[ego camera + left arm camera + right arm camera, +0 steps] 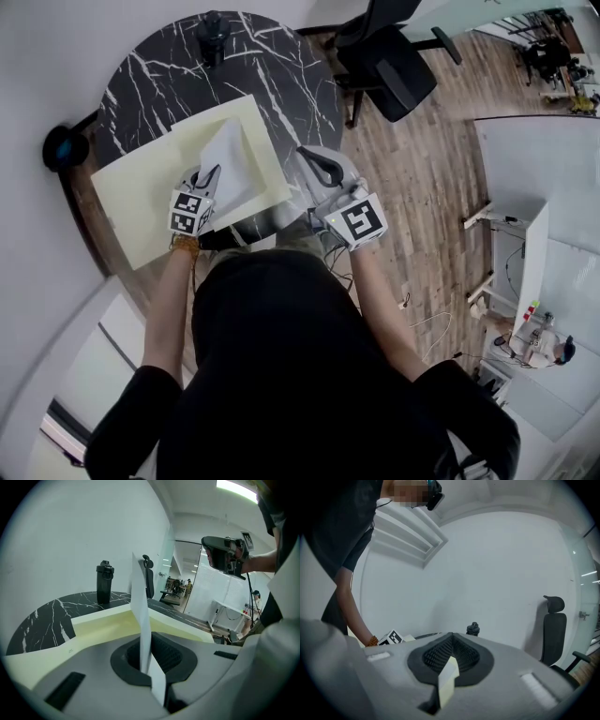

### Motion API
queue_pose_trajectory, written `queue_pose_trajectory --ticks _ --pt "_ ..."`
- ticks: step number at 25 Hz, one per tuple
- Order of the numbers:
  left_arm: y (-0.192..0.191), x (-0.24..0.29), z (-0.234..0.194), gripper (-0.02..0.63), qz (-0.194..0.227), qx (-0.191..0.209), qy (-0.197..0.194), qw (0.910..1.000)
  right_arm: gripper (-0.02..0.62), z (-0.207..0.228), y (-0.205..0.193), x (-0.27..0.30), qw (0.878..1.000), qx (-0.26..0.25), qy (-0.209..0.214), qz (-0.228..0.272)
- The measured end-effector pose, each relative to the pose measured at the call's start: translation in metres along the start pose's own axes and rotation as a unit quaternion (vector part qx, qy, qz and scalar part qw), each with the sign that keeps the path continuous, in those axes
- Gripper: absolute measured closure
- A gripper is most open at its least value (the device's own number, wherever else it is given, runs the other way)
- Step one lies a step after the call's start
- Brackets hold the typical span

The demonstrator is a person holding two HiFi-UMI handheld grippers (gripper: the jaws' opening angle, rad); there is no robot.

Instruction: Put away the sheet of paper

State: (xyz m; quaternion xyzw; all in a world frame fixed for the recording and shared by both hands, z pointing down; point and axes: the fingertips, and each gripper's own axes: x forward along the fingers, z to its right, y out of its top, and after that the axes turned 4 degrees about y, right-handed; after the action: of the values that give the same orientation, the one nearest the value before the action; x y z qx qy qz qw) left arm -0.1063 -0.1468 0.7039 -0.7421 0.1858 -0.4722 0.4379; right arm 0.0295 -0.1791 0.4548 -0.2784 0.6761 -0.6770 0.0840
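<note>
Left tool (208, 178): shut tight on the sheet of paper (230, 159). In the left gripper view the sheet stands edge-on between the jaws, rising upright from the pinch.
Right tool (317, 167): shut on a pale cream edge. By its colour and place this looks like the cover of the folder (141, 197), caught at the folder's right edge.
Sheet of paper: in the air above the open folder, held at one side only, with the rest free and slightly bowed. It is not yet inside.
Folder: pale yellow, spread across the near half of the counter (159, 84). Its near-left corner looks to reach past the rim.
Far side: a black bottle (213, 33) stands at the back of the counter, well apart from the folder. An office chair (389, 66) stands on the floor beyond.
Risk, sheet: with only one side pinched, the free part may fold under or catch the folder's lip on the way down, and then crease.
Risk, cover: if the thin edge slips out of the right tool, the cover may drop across the opening.
Risk, folder: on smooth stone, a sideways push or pull could slide it further off the rim.
</note>
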Motion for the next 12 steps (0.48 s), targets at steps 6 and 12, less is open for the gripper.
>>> queue_pose_trajectory --ticks 6,12 --pt "-0.011 0.011 -0.008 0.595 -0.016 -0.031 0.009 0.9993 0.597 -0.004 0.002 0.001 1.0 0.006 0.005 -0.003" --pt "-0.018 0.017 -0.022 0.593 -0.027 -0.055 0.037 0.9974 0.597 -0.003 0.001 0.001 1.0 0.007 0.006 -0.002"
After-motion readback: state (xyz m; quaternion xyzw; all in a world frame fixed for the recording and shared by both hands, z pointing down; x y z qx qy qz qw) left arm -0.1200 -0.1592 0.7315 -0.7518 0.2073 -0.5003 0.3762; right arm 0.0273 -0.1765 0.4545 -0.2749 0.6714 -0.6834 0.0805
